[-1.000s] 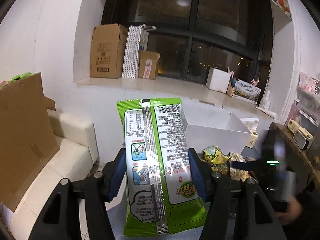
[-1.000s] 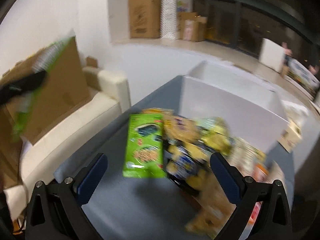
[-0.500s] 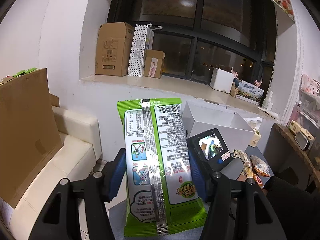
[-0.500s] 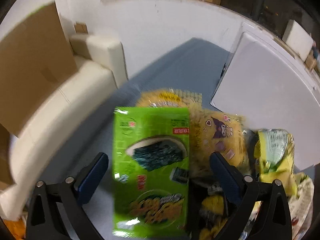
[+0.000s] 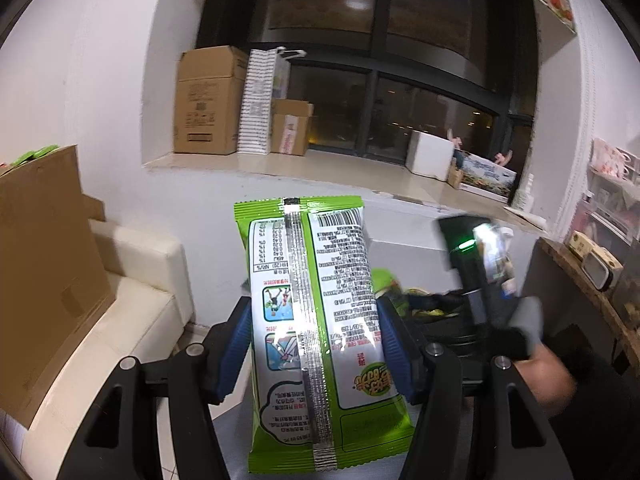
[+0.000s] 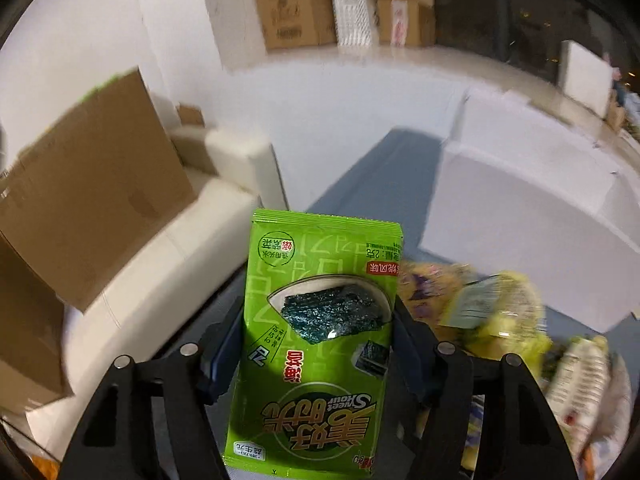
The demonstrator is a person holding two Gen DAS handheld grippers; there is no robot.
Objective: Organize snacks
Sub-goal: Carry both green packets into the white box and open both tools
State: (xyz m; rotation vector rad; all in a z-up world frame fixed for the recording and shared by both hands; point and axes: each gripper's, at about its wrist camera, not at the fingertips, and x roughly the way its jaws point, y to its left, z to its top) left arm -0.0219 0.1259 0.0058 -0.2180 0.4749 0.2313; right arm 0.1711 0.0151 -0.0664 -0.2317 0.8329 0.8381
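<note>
My left gripper [image 5: 314, 340] is shut on a green snack packet [image 5: 316, 300], held upright with its printed back side toward the camera, above the table's near edge. My right gripper [image 6: 316, 344] is shut on a second green seaweed packet [image 6: 316, 344], front side up, lifted above the blue-grey table [image 6: 380, 192]. A pile of yellow snack bags [image 6: 492, 312] lies on the table to the right of it. The right gripper's body [image 5: 476, 272] and the hand on it show at right in the left wrist view.
A white open box [image 6: 520, 208] stands at the table's far side. A cream sofa [image 6: 168, 248] with a large cardboard sheet [image 6: 92, 184] is at left. Cardboard boxes [image 5: 208, 100] sit on the window ledge. A shelf with small items [image 5: 596, 264] is at right.
My right gripper has come down over the green seaweed packet on the table, shut on it and lifted it. My left gripper has kept holding its packet, almost still.
</note>
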